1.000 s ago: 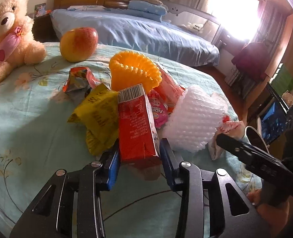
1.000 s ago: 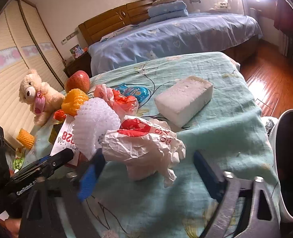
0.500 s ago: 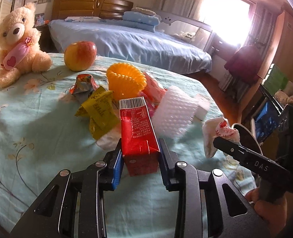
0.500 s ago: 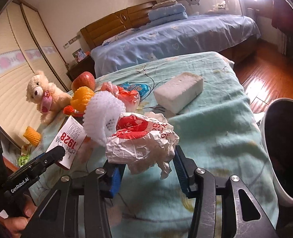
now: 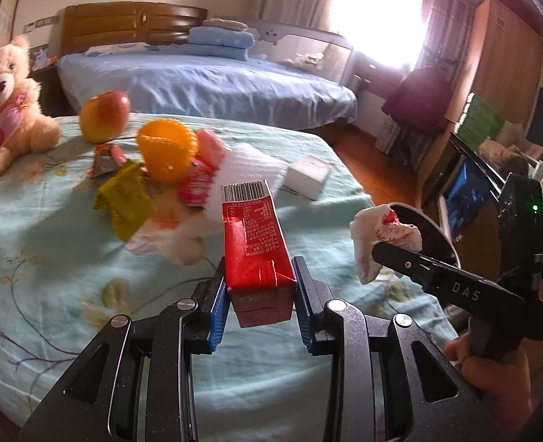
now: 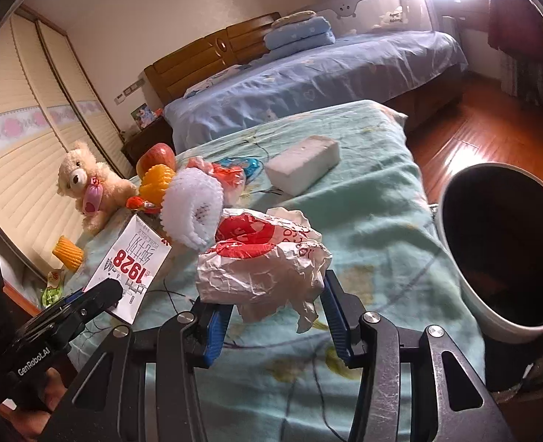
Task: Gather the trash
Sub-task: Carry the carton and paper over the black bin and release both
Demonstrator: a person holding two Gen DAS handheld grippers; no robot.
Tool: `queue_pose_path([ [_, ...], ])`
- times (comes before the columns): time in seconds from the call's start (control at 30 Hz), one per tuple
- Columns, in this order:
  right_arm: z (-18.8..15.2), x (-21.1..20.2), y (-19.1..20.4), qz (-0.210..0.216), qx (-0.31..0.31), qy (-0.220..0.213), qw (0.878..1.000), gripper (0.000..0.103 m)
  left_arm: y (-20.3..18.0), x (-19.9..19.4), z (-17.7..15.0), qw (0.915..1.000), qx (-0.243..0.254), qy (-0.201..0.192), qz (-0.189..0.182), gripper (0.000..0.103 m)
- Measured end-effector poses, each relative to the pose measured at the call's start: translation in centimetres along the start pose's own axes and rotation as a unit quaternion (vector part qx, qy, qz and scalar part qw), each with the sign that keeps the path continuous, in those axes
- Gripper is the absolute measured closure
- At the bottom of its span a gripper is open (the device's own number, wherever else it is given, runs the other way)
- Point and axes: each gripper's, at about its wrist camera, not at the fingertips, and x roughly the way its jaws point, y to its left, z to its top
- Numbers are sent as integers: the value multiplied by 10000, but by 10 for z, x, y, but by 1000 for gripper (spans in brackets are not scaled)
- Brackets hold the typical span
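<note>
My left gripper [image 5: 259, 287] is shut on a red drink carton [image 5: 254, 235] and holds it above the green floral cloth [image 5: 50, 265]. The carton's white face also shows in the right wrist view [image 6: 131, 258]. My right gripper [image 6: 271, 302] is shut on a crumpled white and red paper wrapper [image 6: 264, 261], also seen in the left wrist view [image 5: 381, 228]. A white bin with a dark inside [image 6: 507, 250] stands at the right, off the table edge. More trash lies behind: white foam net [image 6: 194, 202], yellow wrapper [image 5: 124, 199], pink packets [image 5: 197, 184].
A teddy bear [image 5: 2, 95], an apple [image 5: 103, 114] and an orange plastic toy [image 5: 168, 151] sit at the back left. A white foam block [image 6: 302, 164] lies at the back. A corn toy [image 6: 67, 254] lies at the left edge. A blue bed [image 5: 205, 88] is behind.
Both grippers have lifted and pulled back from the trash pile, carton and wrapper in hand. The right gripper closed on the wrapper and the bin has come closer on its right.
</note>
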Motion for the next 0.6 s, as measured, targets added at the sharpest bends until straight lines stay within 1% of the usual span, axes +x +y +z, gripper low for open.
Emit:
queue_pose_path([
  [0.27,-4,-14,-25,-201,190,-77,9996,55,-26,16,2,9993,193,165,-264,73],
  [0.6,-3,-36,-59,-463,449,-265,9976,55,-66,32,7,9968,545,240,-540,73],
])
